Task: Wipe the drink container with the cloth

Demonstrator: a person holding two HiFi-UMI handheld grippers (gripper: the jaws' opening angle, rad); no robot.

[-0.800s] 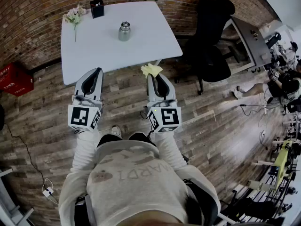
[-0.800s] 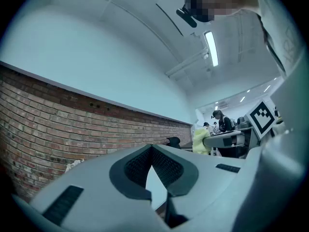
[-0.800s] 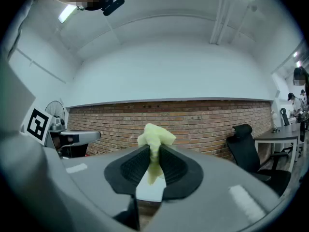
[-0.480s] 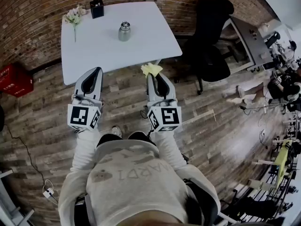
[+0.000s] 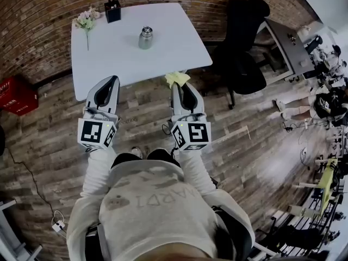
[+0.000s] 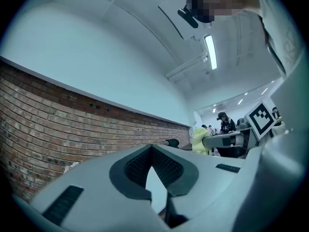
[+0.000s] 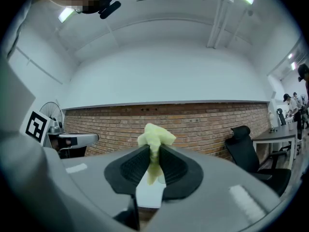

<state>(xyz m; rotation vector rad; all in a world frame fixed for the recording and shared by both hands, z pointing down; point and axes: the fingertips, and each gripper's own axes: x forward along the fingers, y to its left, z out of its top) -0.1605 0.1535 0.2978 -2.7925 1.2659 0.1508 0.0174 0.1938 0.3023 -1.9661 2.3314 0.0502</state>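
Hardly anything has shifted since a moment ago: I'm still short of the white table (image 5: 163, 50), so no wiping has begun. My left gripper (image 5: 110, 82) is pressed together on nothing. My right gripper (image 5: 180, 87) is clamped on the crumpled yellow cloth (image 5: 177, 78), at the table's near edge. The drink container (image 5: 145, 37), a small lidded steel flask, stands upright mid-table, well apart from both.

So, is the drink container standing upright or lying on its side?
Upright. In the head view the drink container stands on its base on the white table, cap on top.
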